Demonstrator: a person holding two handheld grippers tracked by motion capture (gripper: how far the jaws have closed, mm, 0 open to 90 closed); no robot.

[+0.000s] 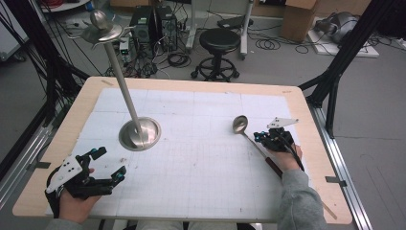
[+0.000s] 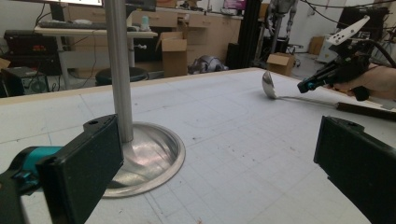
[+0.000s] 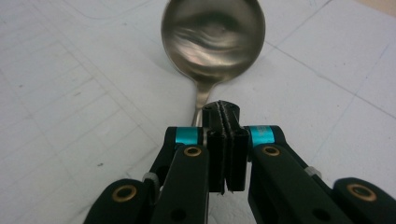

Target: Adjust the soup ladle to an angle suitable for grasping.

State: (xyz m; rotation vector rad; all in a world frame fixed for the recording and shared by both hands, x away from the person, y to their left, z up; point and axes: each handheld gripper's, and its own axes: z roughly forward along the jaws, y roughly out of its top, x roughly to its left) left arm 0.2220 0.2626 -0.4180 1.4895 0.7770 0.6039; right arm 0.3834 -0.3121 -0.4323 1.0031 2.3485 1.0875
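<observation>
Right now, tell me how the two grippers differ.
The left gripper has its fingers spread wide with nothing between them; the right gripper has its fingers pressed together. The left sits near the stand, clear of it; the right is over the ladle's handle, though a grip on it cannot be confirmed. Both are black, hand-held, with a grey plate on top.

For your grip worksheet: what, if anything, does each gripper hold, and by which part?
The right gripper clamps the shiny steel ladle on its thin neck below the bowl. The left gripper holds nothing.
</observation>
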